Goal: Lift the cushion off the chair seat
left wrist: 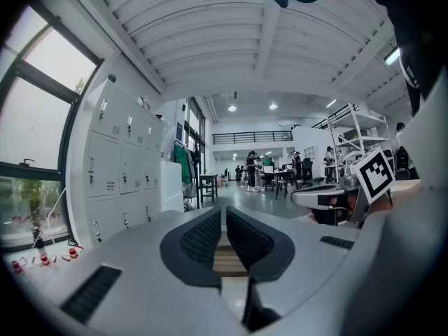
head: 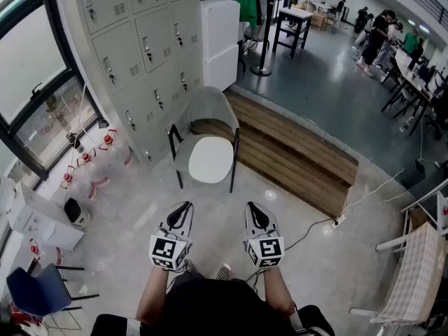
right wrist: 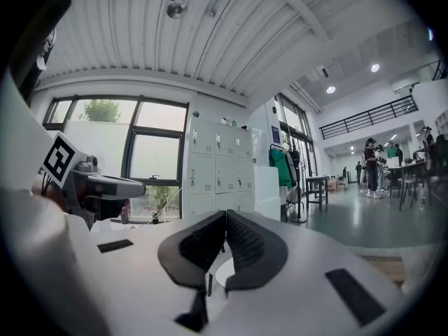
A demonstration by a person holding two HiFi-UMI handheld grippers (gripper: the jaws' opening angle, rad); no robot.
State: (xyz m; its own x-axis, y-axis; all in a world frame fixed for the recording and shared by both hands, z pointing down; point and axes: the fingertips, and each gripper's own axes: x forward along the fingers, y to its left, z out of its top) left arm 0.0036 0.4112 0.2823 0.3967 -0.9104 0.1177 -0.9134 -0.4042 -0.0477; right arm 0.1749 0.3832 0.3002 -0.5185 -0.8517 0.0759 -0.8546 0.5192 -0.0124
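1. Head view: the white cushion sits flat on the seat of the grey chair, next to the lockers.
2. The left gripper and right gripper hang side by side, well short of the chair.
3. Both sets of jaws are pinched together with nothing in them.

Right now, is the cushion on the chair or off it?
On it. The white cushion lies flat on the seat of the grey chair.
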